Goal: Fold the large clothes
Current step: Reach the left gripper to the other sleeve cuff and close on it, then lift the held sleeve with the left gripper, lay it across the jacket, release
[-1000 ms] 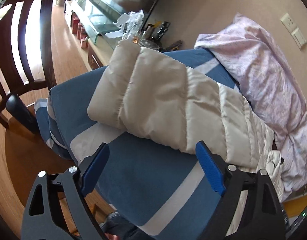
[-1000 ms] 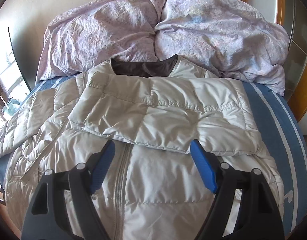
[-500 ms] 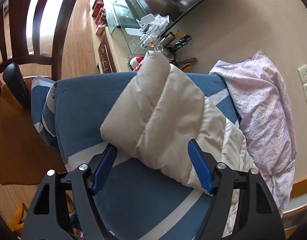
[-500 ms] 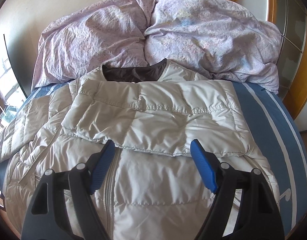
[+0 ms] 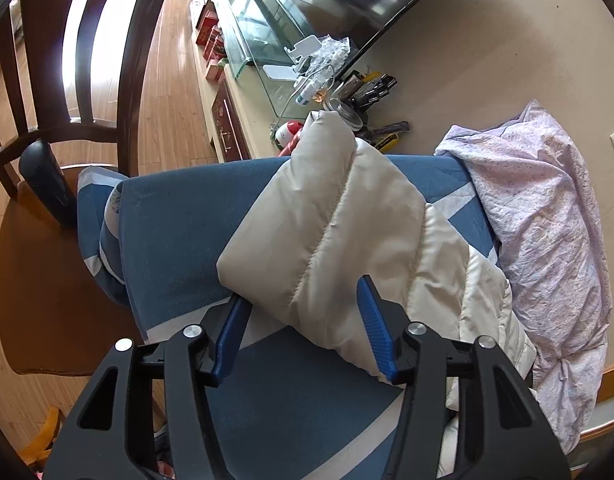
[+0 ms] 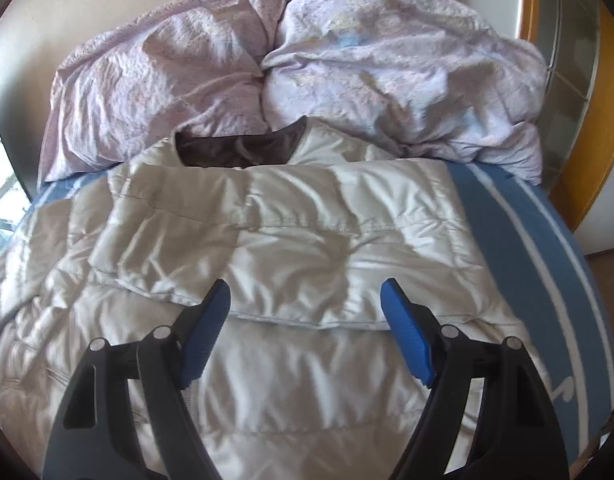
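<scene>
Left tool [image 5: 303, 332] is closing its jaws around the end of the jacket's sleeve [image 5: 323, 240], which sits between the blue pads; the left pad looks tucked at the cuff's edge and the right one against the quilting, though whether they press yet is hard to say. That sleeve stretches out across the blue bed [image 5: 179, 224] toward its edge, away from the body of the jacket [image 6: 291, 380], which lies spread front-up in the middle of the bed with its dark collar [image 6: 239, 148] pointing at the heaped lilac duvet [image 6: 347, 68]. Right tool [image 6: 305, 324] hangs wide and empty just over the jacket's chest, near the hem of the other sleeve [image 6: 275, 248], which is already folded flat across the front. So, by my reckoning, one sleeve is done and this second one is being taken up to go the same way; after that the body is still to be folded over. Beyond the bed stand a wooden chair [image 5: 87, 80] and a low cabinet [image 5: 235, 92] with clutter on it.
</scene>
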A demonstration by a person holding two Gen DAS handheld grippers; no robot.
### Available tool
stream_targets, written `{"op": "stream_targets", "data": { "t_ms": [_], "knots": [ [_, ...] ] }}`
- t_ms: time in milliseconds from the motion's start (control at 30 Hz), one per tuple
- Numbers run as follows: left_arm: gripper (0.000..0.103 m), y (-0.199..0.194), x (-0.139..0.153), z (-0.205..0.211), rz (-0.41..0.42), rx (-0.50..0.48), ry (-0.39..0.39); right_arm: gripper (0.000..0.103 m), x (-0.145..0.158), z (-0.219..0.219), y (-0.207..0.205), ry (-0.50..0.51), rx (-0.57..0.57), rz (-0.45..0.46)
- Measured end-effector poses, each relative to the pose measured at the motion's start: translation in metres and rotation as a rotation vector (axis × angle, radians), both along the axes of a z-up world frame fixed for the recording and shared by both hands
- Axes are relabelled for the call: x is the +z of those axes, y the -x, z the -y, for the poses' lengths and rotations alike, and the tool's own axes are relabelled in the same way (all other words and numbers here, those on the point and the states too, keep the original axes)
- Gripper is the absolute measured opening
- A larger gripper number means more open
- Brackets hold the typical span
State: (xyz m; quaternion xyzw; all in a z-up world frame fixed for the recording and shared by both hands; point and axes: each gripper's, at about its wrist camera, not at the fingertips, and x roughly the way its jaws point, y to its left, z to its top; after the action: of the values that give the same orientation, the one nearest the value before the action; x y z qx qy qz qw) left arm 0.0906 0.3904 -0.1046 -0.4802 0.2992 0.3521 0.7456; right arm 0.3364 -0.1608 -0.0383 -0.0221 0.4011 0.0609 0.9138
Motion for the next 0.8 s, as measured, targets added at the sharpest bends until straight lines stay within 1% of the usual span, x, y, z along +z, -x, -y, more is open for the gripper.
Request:
{"op": "stream_targets", "data": {
  "t_ms": [67, 133, 167, 200, 267, 300, 400, 433, 467, 500, 567, 633, 800],
  "knots": [
    [0.046, 0.002, 0.000, -0.001, 0.002, 0.014, -0.001, 0.078, 0.000, -0.009, 0.003, 0.009, 0.019, 0.005],
    [0.043, 0.003, 0.002, -0.002, 0.004, 0.023, -0.006, 0.078, 0.000, -0.019, 0.006, 0.027, 0.036, 0.010],
    [0.041, 0.003, 0.004, -0.001, 0.005, 0.026, -0.013, 0.080, -0.001, -0.023, 0.007, 0.031, 0.043, 0.018],
    [0.040, 0.003, 0.006, -0.001, 0.005, 0.028, -0.023, 0.084, -0.002, -0.026, 0.005, 0.036, 0.048, 0.029],
    [0.039, 0.001, 0.009, -0.001, 0.003, 0.025, -0.033, 0.084, -0.008, -0.029, -0.013, 0.064, 0.030, 0.012],
    [0.039, 0.000, 0.010, -0.001, 0.000, 0.026, -0.036, 0.084, -0.012, -0.025, -0.029, 0.084, -0.004, 0.002],
    [0.039, -0.002, 0.008, -0.002, -0.006, 0.035, -0.034, 0.084, -0.023, -0.008, -0.064, 0.078, -0.075, -0.039],
    [0.039, -0.003, 0.006, -0.002, -0.011, 0.038, -0.031, 0.084, -0.033, -0.004, -0.076, 0.104, -0.097, -0.072],
    [0.039, -0.004, 0.005, -0.002, -0.016, 0.042, -0.031, 0.085, -0.048, -0.005, -0.087, 0.141, -0.101, -0.131],
    [0.039, -0.004, 0.004, -0.001, -0.021, 0.046, -0.029, 0.089, -0.065, -0.006, -0.092, 0.154, -0.094, -0.176],
    [0.039, -0.005, 0.003, 0.000, -0.025, 0.050, -0.026, 0.091, -0.071, -0.009, -0.088, 0.184, -0.096, -0.136],
    [0.040, -0.007, 0.003, 0.001, -0.032, 0.053, -0.027, 0.092, -0.073, -0.006, -0.087, 0.166, -0.107, -0.132],
    [0.040, -0.010, 0.002, 0.000, -0.035, 0.075, -0.013, 0.095, -0.076, -0.007, -0.086, 0.189, -0.115, -0.122]
  ]
}}
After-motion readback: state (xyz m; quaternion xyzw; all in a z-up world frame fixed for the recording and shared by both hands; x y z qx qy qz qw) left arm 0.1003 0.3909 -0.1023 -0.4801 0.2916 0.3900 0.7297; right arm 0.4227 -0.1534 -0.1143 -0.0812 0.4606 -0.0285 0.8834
